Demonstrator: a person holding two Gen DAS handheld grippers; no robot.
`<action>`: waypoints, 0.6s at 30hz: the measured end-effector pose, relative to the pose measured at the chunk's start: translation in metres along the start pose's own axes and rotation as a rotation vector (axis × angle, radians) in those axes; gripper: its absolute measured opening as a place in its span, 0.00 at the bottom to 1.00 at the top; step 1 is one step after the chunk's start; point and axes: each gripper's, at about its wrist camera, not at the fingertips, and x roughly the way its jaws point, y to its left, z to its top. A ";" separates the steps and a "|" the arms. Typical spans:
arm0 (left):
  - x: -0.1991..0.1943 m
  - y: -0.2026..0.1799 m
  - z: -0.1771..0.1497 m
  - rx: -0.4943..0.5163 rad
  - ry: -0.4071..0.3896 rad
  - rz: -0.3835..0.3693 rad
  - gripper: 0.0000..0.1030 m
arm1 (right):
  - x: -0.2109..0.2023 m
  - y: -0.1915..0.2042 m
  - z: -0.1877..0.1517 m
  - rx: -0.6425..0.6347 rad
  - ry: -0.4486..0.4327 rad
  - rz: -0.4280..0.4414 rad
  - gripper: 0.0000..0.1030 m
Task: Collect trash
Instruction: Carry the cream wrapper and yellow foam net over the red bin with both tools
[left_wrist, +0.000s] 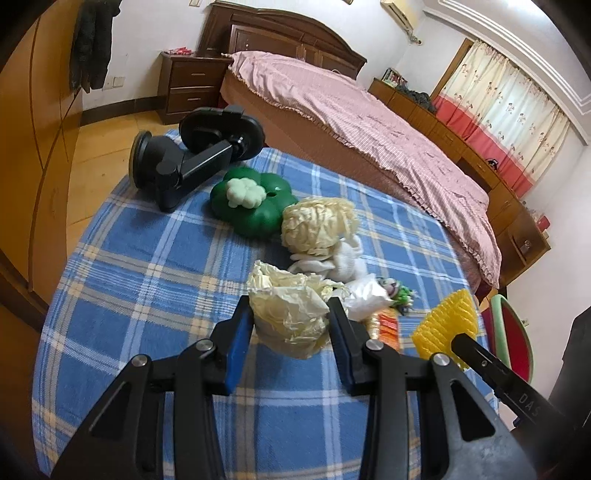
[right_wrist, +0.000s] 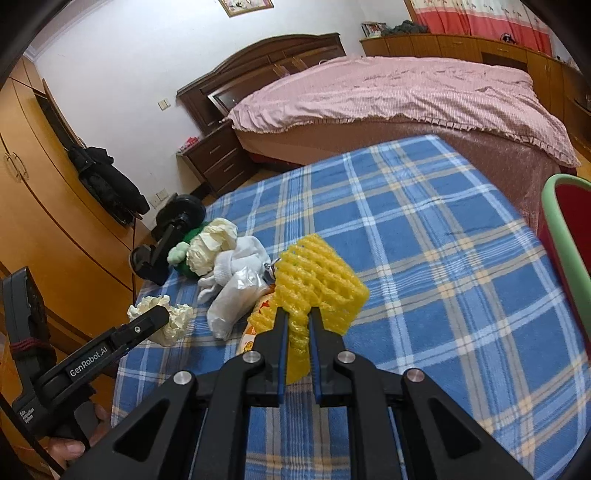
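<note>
My left gripper is shut on a crumpled cream paper wad, just above the blue plaid table; the same wad shows in the right wrist view. My right gripper is shut on a yellow foam fruit net and holds it above the table; the net also shows in the left wrist view. A second cream paper wad, white socks, a clear plastic bag and an orange snack wrapper lie in a pile between the grippers.
A green flower-shaped toy and a black suction-cup phone mount lie at the table's far side. A red bin with a green rim stands off the table's right edge. A pink-covered bed is behind, and wooden wardrobes are at the left.
</note>
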 end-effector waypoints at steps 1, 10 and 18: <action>-0.003 -0.001 -0.001 0.002 -0.004 -0.003 0.40 | -0.003 -0.001 0.000 0.000 -0.005 0.000 0.11; -0.028 -0.020 -0.004 0.033 -0.031 -0.027 0.40 | -0.038 -0.010 -0.001 0.005 -0.075 0.000 0.11; -0.042 -0.042 -0.007 0.064 -0.047 -0.066 0.40 | -0.069 -0.024 -0.001 0.028 -0.142 -0.001 0.11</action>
